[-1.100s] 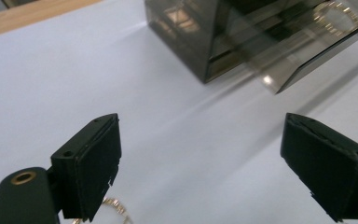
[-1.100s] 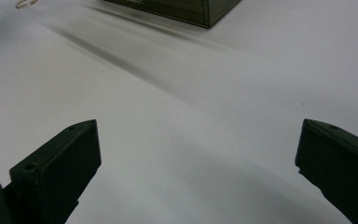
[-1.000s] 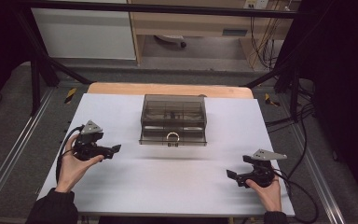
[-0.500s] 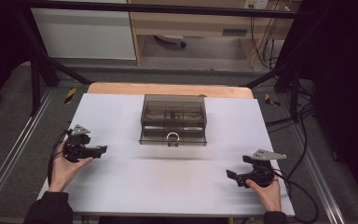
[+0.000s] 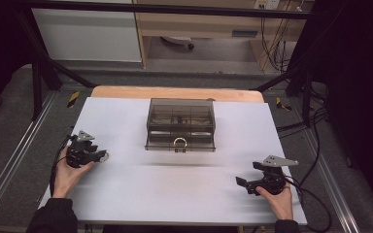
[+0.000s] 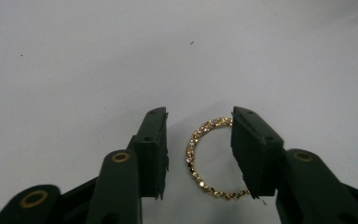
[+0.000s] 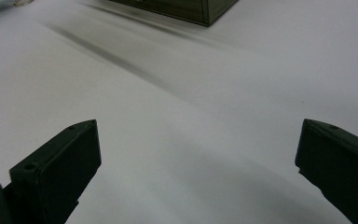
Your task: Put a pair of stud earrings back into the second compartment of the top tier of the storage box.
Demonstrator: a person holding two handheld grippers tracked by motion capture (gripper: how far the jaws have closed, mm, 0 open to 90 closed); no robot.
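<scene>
Within the last second the left gripper (image 5: 101, 156) has been drawn back from the middle of the table (image 5: 126, 116) towards its left edge and turned downwards. In the left gripper view it is now held over a small gold ring set with stones (image 6: 205, 158), which lies flat on the white surface; the jaws are partly open, one on each side of the ring, and nothing is gripped yet. It is judged that a pick-up of the ring is being prepared. The right gripper (image 5: 243, 184) is kept wide open and empty near the right front corner, as before. A dark transparent box (image 5: 180, 124) with a round handle stands at the middle towards the far edge, well apart from the ring. Nothing is seen between them.
</scene>
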